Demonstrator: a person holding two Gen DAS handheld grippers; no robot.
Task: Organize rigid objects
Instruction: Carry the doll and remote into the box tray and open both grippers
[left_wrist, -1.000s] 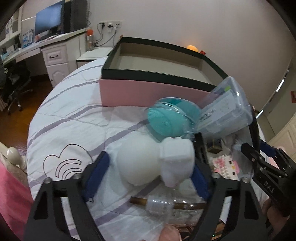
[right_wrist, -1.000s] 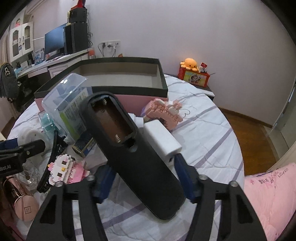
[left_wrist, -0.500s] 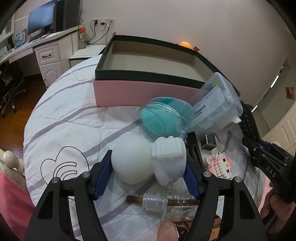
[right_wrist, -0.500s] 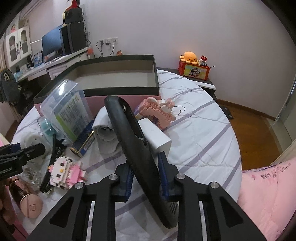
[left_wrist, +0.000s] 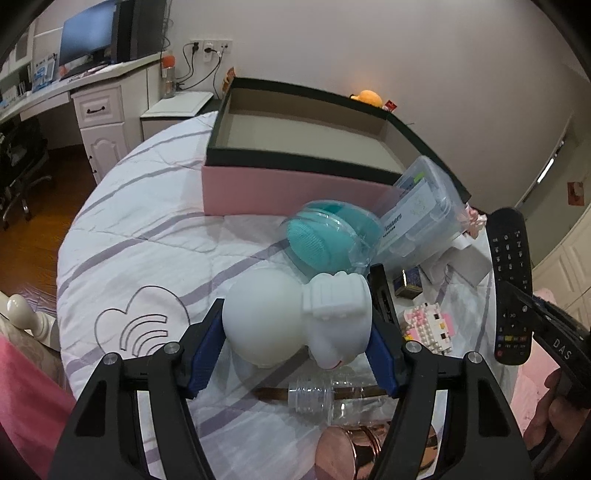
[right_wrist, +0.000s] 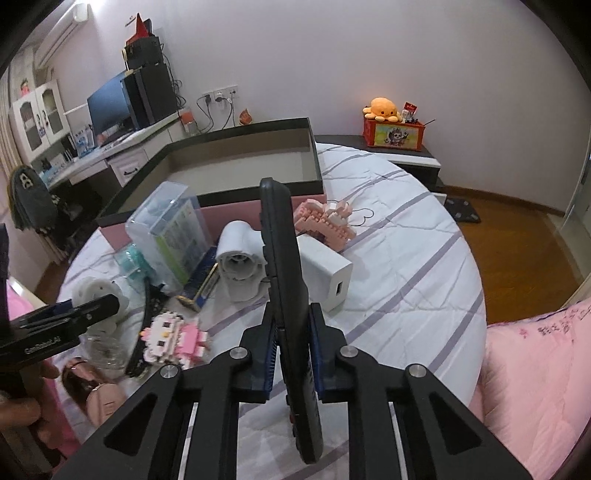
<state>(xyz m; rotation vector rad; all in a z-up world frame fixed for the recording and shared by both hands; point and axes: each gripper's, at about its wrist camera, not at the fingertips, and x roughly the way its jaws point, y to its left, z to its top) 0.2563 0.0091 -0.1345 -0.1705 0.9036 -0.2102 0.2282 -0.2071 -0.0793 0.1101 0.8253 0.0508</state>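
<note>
Left claw (left_wrist: 295, 345): my pads clamped on white figurine (left_wrist: 295, 321), frame centre, over bed (left_wrist: 147, 236).
Right claw (right_wrist: 291, 332): clamped on black remote (right_wrist: 286, 280), edge-on, centre frame.
Box (left_wrist: 295, 184): open, upper centre.

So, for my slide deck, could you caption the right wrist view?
Right tongs clamp a black remote edge-on above a cluttered bed, with the open pink box behind.

1. Left gripper (left_wrist: 295, 343): black triangular-cutout frames, silver screws, blue pads (left_wrist: 205, 350).
2. Right gripper (right_wrist: 291, 350): same black frames, silver screws, blue ribbed pads (right_wrist: 267, 354).
3. White lettering marks each gripper's black body.
</note>
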